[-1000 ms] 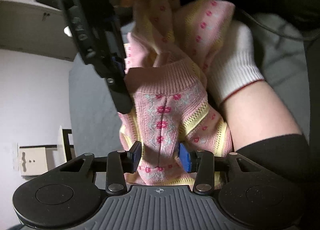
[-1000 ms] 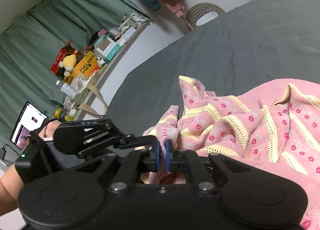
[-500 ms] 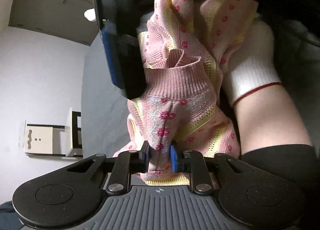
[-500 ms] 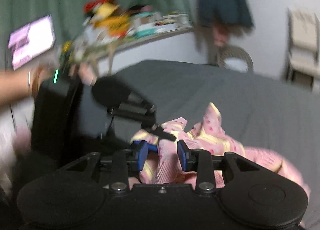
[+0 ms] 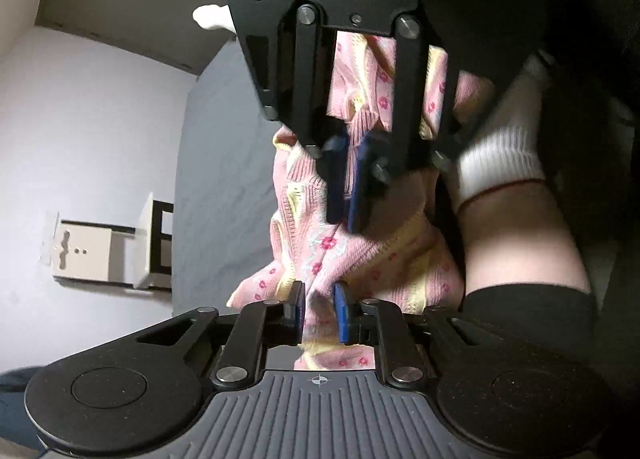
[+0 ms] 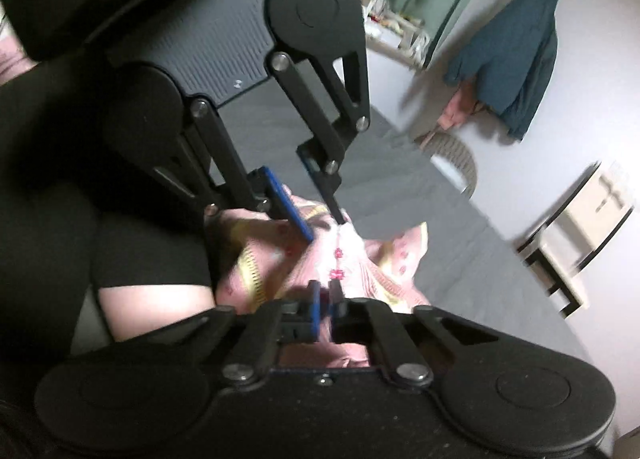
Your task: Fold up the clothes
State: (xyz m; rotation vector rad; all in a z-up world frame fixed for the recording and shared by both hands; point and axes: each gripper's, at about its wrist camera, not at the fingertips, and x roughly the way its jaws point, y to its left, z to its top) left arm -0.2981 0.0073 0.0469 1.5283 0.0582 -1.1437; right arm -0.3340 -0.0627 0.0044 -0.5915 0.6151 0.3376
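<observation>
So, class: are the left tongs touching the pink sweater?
Touching. The left wrist view shows the left tongs closed on a fold of the pink sweater, knit bunched between both pads.

Left wrist view: close, looking along its fingers at the pink knit sweater (image 5: 320, 255) and opposing right gripper (image 5: 347, 183). Right wrist view: close, facing back at the left gripper (image 6: 320, 219). Shared: sweater, grey bedsheet (image 6: 420, 211).
</observation>
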